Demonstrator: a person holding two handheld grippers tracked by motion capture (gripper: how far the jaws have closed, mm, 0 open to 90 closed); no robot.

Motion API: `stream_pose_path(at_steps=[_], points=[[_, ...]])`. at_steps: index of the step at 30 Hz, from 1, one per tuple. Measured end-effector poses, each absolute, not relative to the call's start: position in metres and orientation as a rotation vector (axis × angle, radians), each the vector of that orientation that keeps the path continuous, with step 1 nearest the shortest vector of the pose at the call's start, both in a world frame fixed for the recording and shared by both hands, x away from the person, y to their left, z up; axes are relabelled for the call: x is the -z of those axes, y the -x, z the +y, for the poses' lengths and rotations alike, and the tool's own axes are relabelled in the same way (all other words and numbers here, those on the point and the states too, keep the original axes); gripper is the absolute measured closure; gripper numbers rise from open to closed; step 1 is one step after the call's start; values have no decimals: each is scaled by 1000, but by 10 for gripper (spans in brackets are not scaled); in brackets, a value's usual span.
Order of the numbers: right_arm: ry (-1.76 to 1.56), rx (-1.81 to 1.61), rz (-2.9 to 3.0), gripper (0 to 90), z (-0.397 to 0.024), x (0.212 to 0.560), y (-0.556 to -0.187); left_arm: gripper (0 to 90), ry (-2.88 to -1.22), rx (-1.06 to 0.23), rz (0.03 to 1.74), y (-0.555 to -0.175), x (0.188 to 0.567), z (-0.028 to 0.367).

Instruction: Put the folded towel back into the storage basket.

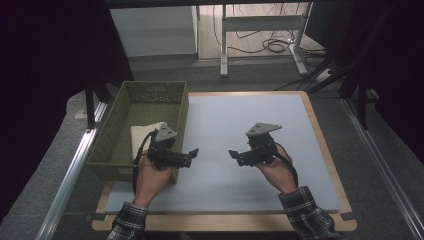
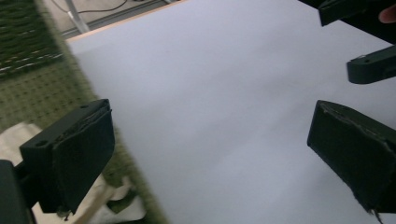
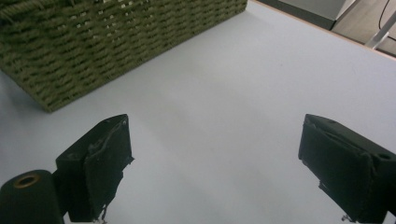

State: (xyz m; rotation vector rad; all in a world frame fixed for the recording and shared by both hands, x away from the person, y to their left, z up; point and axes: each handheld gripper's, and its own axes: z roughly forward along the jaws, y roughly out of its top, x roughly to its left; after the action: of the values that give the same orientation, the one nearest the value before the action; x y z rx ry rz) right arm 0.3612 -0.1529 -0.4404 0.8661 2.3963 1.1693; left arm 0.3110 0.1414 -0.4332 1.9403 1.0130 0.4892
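Note:
A green woven basket stands on the left of the pale blue mat, with a folded white cloth inside it. My left gripper hovers at the basket's near right corner and points right over the mat, open with nothing between its jaws. My right gripper faces it from mid-mat and is also open and empty. In the left gripper view, the basket's wall and the cloth lie at the left. The right gripper view has the basket's side at the upper left.
The mat lies on a wooden board on a dark grey table. A metal rail runs along the left edge. Desk legs and cables stand beyond the far edge. In the left gripper view, the other gripper's jaws sit at the upper right.

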Motion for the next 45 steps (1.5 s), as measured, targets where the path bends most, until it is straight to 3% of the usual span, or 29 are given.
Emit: stream_pose_path(at_steps=[17, 45], points=[[-912, -1120, 2376, 93, -201, 460, -332, 11, -1981, -468, 860, -283, 467, 88], [-996, -989, 2410, 39, -237, 535, -295, 14, -2127, -480, 929, -260, 546, 86]])
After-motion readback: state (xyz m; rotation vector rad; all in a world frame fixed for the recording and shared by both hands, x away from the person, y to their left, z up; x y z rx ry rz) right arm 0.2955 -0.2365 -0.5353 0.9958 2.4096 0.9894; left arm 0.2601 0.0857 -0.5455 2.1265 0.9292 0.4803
